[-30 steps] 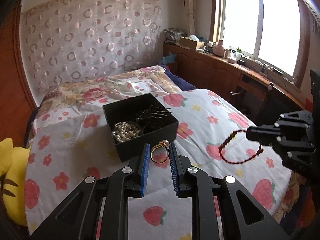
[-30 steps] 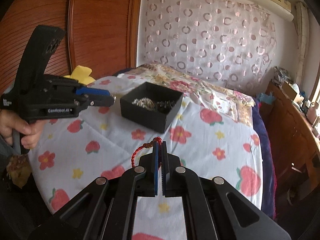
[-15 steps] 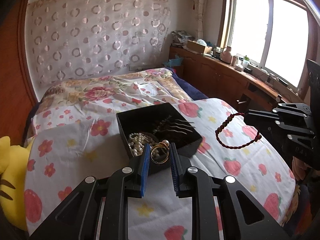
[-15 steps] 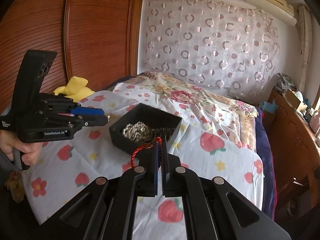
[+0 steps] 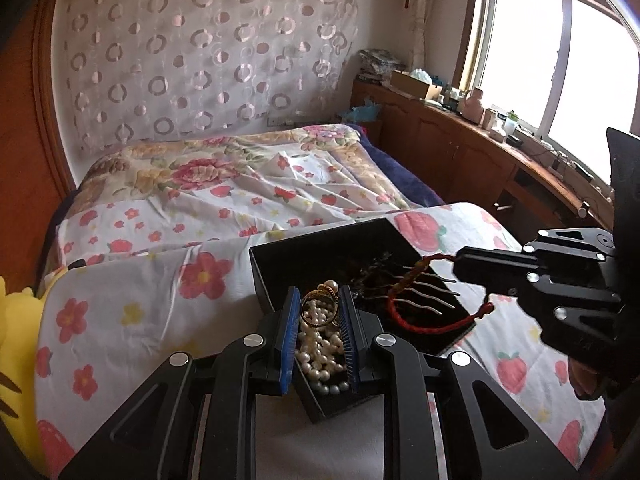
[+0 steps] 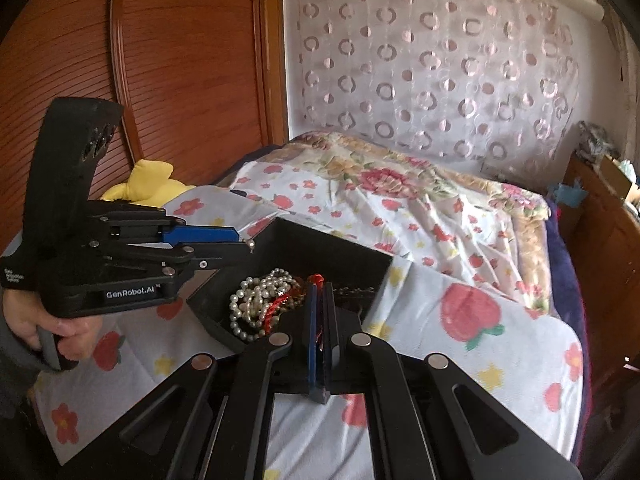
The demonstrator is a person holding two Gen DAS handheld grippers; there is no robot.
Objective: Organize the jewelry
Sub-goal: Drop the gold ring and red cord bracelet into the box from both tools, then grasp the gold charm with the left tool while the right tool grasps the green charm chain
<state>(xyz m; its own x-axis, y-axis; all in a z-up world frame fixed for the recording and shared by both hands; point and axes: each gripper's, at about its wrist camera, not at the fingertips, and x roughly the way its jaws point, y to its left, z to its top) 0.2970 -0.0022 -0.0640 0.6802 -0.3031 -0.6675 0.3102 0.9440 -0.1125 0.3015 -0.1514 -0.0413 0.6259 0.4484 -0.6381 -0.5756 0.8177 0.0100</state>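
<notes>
Both tools are poised over the black box, which sits on the flower-print bedspread. The left tool grips a gold ring set with a pearl, held upright between its blue pads directly above the pearl necklace heaped in the near corner of the box. The right tool is clenched nearly flat on a red cord bracelet, whose loop hangs over the open box beside the hair comb.

The step in hand appears to be release into the box. To do it well, each piece should probably be lowered until it is inside the walls before the jaws part; the ring would likely bounce or roll off the pearls if dropped from height, and the cord could drape over the rim unless the right tool shifts toward the centre.

The left wrist view alone shows the whole red loop, the comb's metal prongs and the ring's hold. The right wrist view alone shows the left tool side-on at the far rim, the hand holding it, and the red cord pinched at the pads against the pearls.
</notes>
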